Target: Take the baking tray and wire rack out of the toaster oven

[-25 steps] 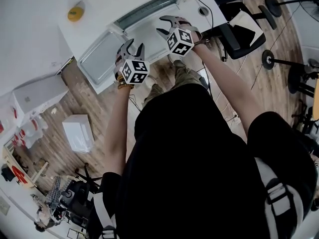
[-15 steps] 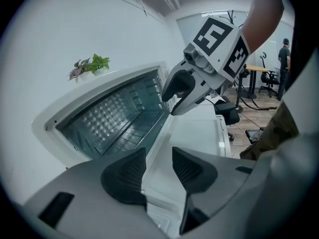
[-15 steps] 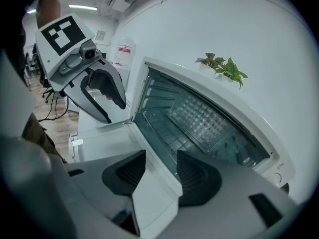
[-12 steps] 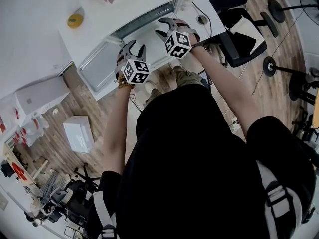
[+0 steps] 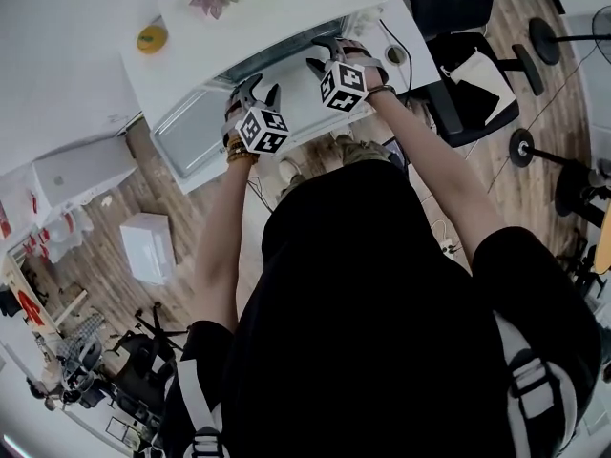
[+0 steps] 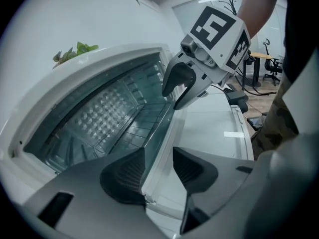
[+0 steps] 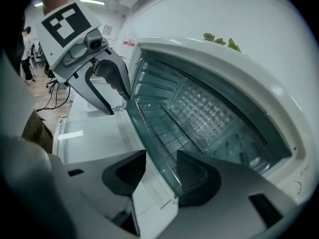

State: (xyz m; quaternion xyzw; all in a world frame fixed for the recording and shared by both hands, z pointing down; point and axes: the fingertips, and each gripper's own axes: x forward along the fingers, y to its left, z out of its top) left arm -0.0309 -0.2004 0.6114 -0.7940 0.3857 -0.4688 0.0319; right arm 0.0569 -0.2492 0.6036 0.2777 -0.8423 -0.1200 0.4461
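On the white desk [image 5: 143,70] sits the toaster oven [image 5: 286,17], its glass door [image 5: 191,127] dropped flat towards the person and the cavity wide open. Inside, the wire rack [image 7: 152,131] lies low and level, its front edge running side to side just behind the hinge line. The baking tray cannot be told for sure from the dimpled metal deeper in.

Both claws hover over the door, angled down at the mouth. The left claw [image 6: 155,156] is at the rack's left end and the right claw [image 7: 161,156] at its right, so the rack lies ahead and a little below each. Both stand half-spread with nothing pinched, only the door's hinge edge showing through the gaps.

Compared with a second ago, both hands have pushed forward across the door, closer to the cavity.
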